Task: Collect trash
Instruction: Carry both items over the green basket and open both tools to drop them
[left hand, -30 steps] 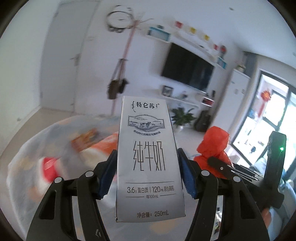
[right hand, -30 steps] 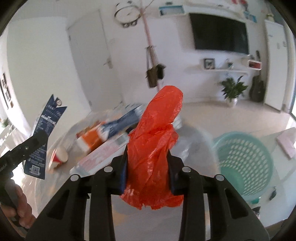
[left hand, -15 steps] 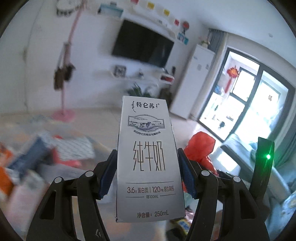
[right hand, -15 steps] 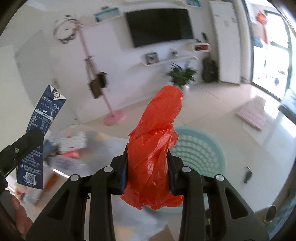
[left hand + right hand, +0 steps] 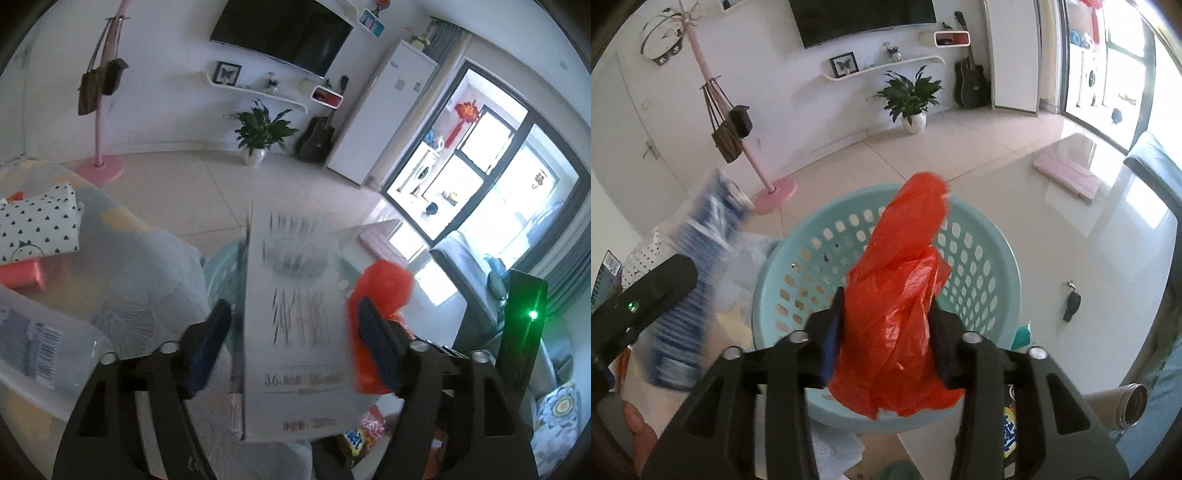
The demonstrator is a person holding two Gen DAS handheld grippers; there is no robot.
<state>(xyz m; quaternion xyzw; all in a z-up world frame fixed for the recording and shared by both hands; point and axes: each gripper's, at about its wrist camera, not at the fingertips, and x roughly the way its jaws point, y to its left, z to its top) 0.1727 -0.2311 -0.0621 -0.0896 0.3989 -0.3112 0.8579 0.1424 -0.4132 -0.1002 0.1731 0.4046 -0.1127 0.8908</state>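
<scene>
Left gripper (image 5: 293, 345): jaws have just been opening and now stand spread, a visible gap on each side of the milk carton (image 5: 295, 325), which shows motion blur and appears released, its long axis upright along the fingers. Right gripper (image 5: 886, 338): jaws have likewise just been widening; the crumpled red plastic bag (image 5: 901, 314) sits between the pads, and whether they press on it cannot be told. Directly beyond and below both loads lies the teal perforated basket (image 5: 982, 229), its open mouth facing the jaws; the bag hangs over its centre, the carton nearer its left rim. Judgement: both items are positioned to drop into the basket, right hand better centred.
</scene>
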